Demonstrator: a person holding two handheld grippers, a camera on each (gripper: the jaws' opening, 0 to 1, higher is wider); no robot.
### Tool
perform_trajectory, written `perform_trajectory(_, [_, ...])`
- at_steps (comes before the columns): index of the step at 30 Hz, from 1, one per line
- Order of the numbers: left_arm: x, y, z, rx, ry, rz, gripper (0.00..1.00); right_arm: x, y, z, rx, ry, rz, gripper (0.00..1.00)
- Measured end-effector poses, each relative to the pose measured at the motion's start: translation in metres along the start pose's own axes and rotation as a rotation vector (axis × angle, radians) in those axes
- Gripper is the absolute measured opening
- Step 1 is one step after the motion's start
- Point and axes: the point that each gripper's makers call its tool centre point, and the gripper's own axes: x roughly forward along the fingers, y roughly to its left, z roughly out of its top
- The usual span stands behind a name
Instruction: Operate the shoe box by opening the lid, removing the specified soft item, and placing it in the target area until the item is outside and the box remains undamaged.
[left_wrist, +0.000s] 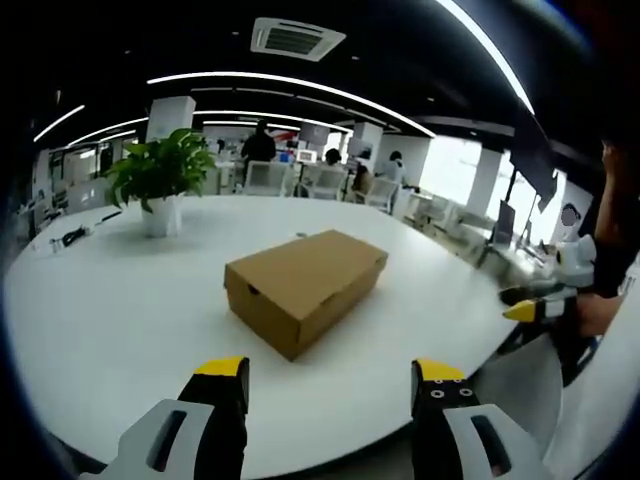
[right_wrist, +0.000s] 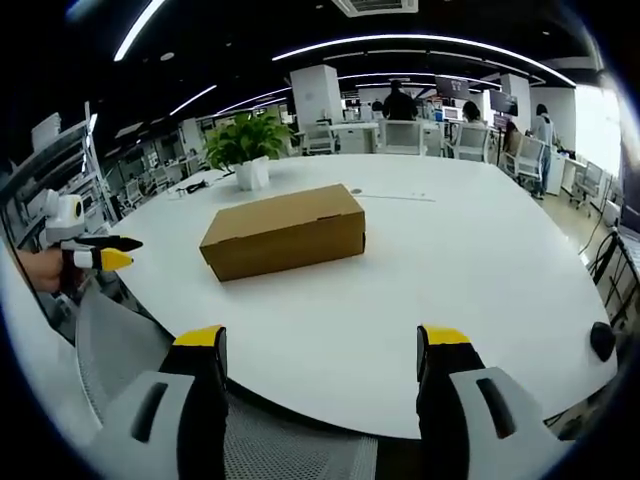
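Observation:
A brown cardboard shoe box (left_wrist: 305, 286) lies shut on the white table (left_wrist: 120, 310), lid down. In the right gripper view the same shoe box (right_wrist: 284, 231) sits mid-table. My left gripper (left_wrist: 332, 375) hovers at the near table edge, jaws wide apart with nothing between them. My right gripper (right_wrist: 322, 345) is held off the table's edge, open and empty too. The right gripper (left_wrist: 545, 300) comes into the left gripper view at far right, and the left gripper (right_wrist: 95, 252) appears at the left of the right gripper view.
A potted green plant (left_wrist: 160, 185) in a white pot stands behind the box. A dark cable or small item (left_wrist: 72, 237) lies at the table's far left. White chairs (left_wrist: 265, 178) and people (left_wrist: 258, 146) are beyond the table. A grey chair back (right_wrist: 120, 345) sits below.

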Motion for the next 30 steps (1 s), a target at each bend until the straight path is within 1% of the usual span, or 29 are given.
perform_trajectory(10, [0.002,0.0,-0.002,0.001,0.004,-0.005,0.66,0.0,0.0,0.0,0.0,0.002,-0.003,0.74])
perform_trajectory(30, [0.007,0.001,-0.003,-0.01,0.015,-0.002,0.66,0.012,-0.001,0.009,-0.021,0.006,0.013,0.74])
